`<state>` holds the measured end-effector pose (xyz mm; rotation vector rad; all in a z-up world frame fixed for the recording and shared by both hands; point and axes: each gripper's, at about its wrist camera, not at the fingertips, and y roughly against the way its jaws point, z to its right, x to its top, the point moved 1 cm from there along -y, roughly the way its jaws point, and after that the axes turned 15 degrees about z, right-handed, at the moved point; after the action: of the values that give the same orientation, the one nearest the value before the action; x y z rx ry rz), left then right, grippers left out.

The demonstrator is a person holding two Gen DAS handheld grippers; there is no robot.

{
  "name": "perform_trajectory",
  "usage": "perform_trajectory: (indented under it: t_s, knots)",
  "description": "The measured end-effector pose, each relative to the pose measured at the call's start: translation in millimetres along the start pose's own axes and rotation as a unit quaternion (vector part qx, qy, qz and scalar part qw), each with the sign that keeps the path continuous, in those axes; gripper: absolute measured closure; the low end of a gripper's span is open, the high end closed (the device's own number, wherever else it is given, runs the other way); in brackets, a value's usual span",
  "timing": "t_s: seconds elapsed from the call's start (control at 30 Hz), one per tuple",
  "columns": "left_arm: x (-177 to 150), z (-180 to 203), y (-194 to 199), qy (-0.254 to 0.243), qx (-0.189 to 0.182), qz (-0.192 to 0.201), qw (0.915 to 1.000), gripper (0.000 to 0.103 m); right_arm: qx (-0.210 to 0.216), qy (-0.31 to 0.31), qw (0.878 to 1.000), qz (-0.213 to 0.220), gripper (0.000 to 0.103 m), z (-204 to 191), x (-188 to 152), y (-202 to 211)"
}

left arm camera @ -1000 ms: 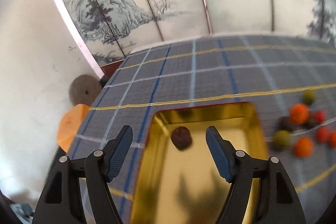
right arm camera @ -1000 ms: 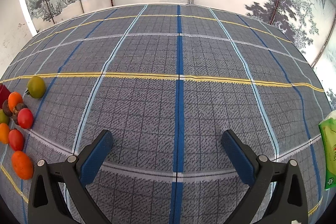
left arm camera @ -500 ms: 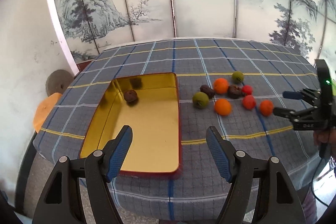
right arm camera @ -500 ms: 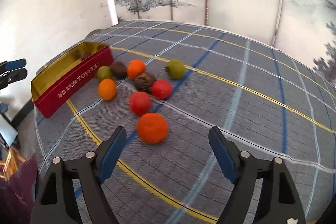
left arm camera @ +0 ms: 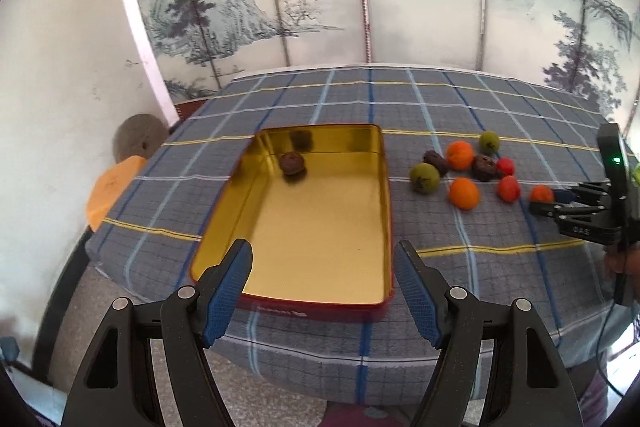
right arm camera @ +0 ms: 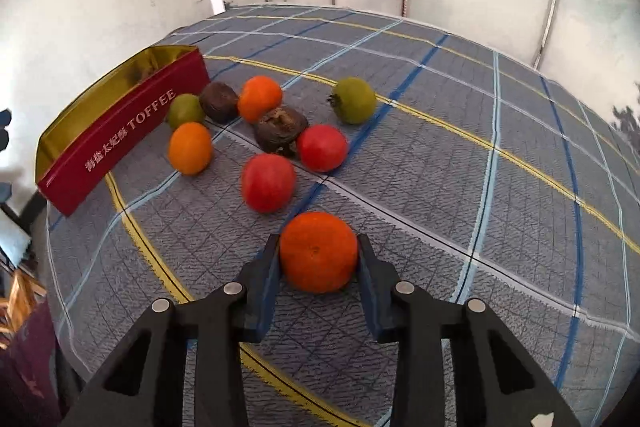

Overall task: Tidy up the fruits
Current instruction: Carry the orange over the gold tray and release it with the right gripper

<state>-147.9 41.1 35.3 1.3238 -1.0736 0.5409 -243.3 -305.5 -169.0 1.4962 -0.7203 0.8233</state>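
My right gripper [right arm camera: 318,257] pinches a round orange fruit [right arm camera: 318,251] between its blue pads, the fruit resting on the grey plaid cloth of the desk [right arm camera: 440,155]. Just beyond it lie two red round fruits [right arm camera: 268,182], one touching a wrinkled dark brown fruit [right arm camera: 280,130]. Further back I see a second orange fruit [right arm camera: 189,148], a third orange one [right arm camera: 259,98], another dark brown fruit [right arm camera: 219,102] and a green fruit [right arm camera: 185,110] near the red wall of the toffee tin [right arm camera: 116,137]. One more green fruit [right arm camera: 354,100] sits apart to the right.

My left gripper [left arm camera: 322,281] hangs spread wide above the near end of the gold-lined rectangular tin [left arm camera: 320,219]. Inside it, near the far left corner, sits one dark brown fruit [left arm camera: 292,163]. The loose fruits lie on the cloth to the tin's right.
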Motion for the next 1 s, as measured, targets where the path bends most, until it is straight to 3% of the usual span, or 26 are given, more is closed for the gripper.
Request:
perform_trajectory:
  t_s: [0.1,0.27,0.5,0.73,1.0]
  knots:
    - [-1,-5,0,0.008,0.0,-0.001,1.0,0.03,-0.001,-0.013,1.0,0.002,0.071,1,0,7]
    - [-2,-10,-3,0.013,0.008,-0.012,0.9998,0.03,0.029,-0.025,0.998,0.047,0.071,-18,17,41]
    - [-7,-22,4,0.011,0.022,-0.007,0.9997,0.029,0.103,0.004,0.991,0.089,0.071,-82,77,52]
    - [-14,-40,8,0.003,0.038,0.001,0.9993,0.024,0.155,0.032,0.984,0.078,0.07,-144,121,9]
    - [-23,-59,2,0.004,0.047,-0.009,0.9988,0.023,0.169,0.036,0.985,0.027,0.07,-186,128,-56]
